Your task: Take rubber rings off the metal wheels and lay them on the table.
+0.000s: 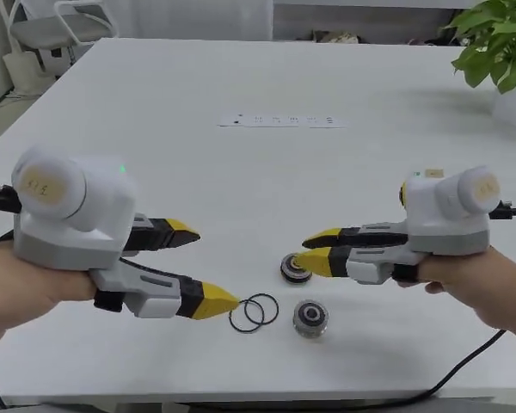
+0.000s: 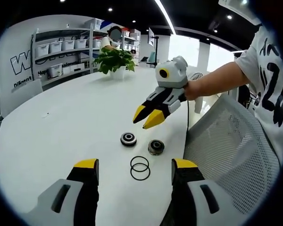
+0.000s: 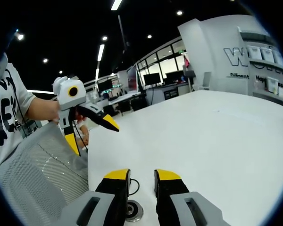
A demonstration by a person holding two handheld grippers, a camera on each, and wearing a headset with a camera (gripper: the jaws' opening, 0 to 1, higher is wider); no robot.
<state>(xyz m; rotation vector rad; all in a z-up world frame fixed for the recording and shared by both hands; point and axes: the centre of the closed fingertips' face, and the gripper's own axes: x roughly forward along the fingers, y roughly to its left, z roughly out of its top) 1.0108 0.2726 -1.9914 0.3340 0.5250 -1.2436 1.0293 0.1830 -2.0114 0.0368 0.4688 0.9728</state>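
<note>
Two thin black rubber rings (image 1: pixel 254 311) (image 2: pixel 139 168) lie overlapping on the white table (image 1: pixel 241 172), near its front edge. Two small metal wheels rest beside them: one (image 1: pixel 296 268) (image 2: pixel 128 139) with a dark rim, farther back, and a greyer one (image 1: pixel 310 317) (image 2: pixel 156 147) closer to the edge. My left gripper (image 1: pixel 208 267) (image 2: pixel 134 170) hovers left of the rings with its jaws wide apart and nothing between them. My right gripper (image 1: pixel 305 249) (image 3: pixel 142 176) (image 2: pixel 145 118) hangs just above the dark-rimmed wheel (image 3: pixel 132 210), its jaws only narrowly apart and holding nothing.
A potted plant (image 1: pixel 494 43) (image 2: pixel 114 60) stands at the table's far right corner. A strip of printed paper (image 1: pixel 279 120) lies mid-table. A black cable (image 1: pixel 464 361) trails off the front right edge. A mesh chair (image 2: pixel 226 141) sits behind the front edge.
</note>
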